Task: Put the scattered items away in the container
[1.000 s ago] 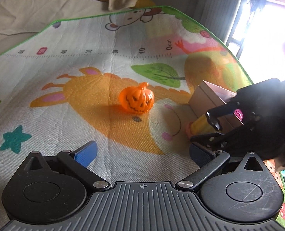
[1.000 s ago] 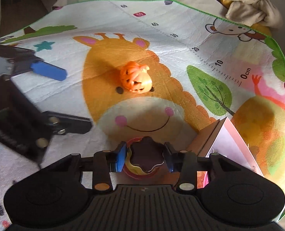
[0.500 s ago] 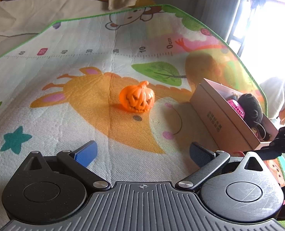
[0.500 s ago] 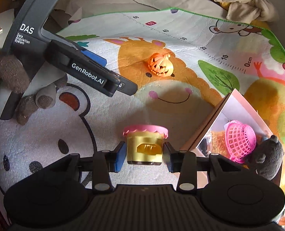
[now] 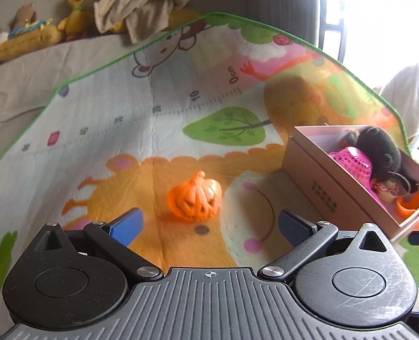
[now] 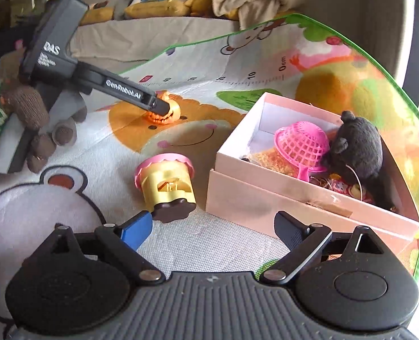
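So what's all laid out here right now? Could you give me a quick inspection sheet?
Surface: cartoon play mat, printed ruler.
Job's things: pumpkin toy and yellow cupcake toy loose on mat; pink box holds pink basket, dark plush.
Clutter: beige cloth, plush toys beyond mat.
Grippers: left gripper open near pumpkin; right gripper open, empty.
Cables: nothing seen.
Surroundings: bright window.

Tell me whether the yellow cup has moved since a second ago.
Yes. The yellow cup has left the right gripper, whose fingers are now open, and lies tipped on the mat left of the box, not inside.
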